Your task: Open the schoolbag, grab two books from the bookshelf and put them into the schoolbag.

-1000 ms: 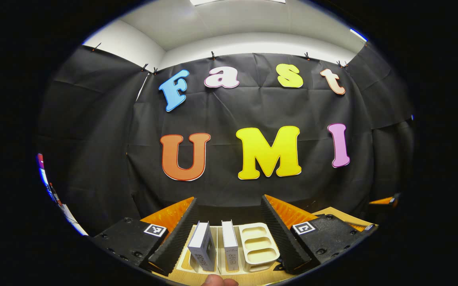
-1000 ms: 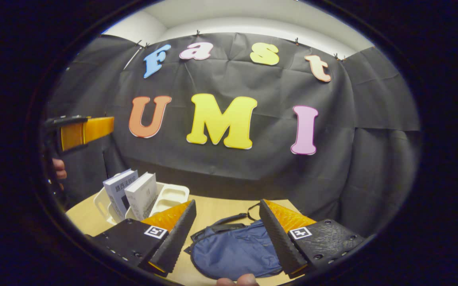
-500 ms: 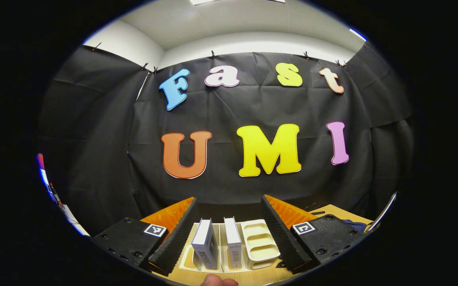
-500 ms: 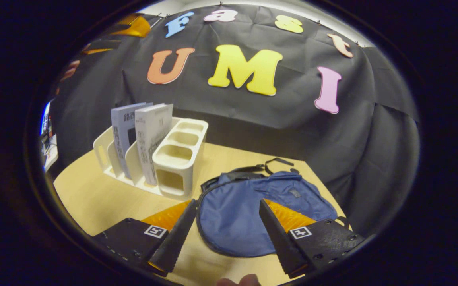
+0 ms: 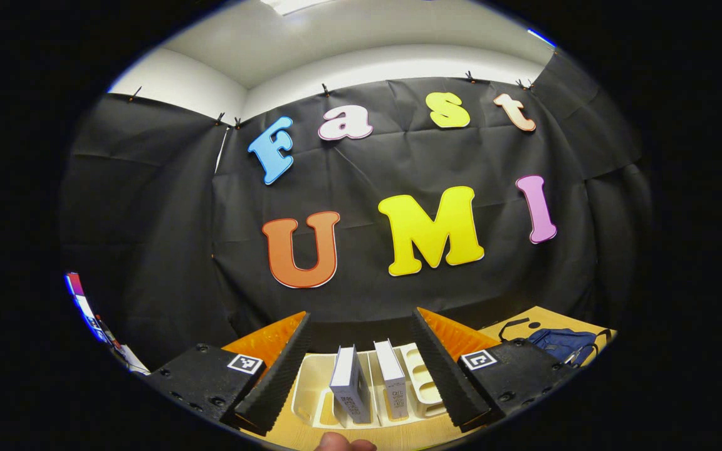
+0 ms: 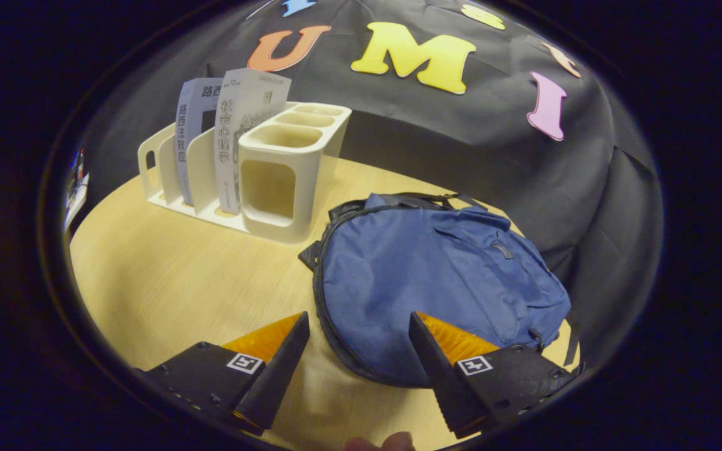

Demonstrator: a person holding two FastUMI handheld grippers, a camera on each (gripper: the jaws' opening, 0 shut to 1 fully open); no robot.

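Since the earlier frame, the right claw [image 6: 353,351] had dipped toward the bench [image 6: 167,282], bringing the schoolbag [image 6: 436,282] closer, while the left claw [image 5: 361,351] had shifted slightly above the bookshelf [image 5: 311,388]. Nearest, the right claw stood open and empty, its jaws framing the schoolbag's near edge without touching it. The schoolbag lay flat on the bench, apparently zipped shut, right of the bookshelf. Farther off, two books [image 6: 235,125] stood upright in the bookshelf's left slots. Seen from the left gripper view, the left claw was likewise open and empty above the books [image 5: 367,382]. Judged by this arrangement, no step was complete: opening the bag and moving both books remained.
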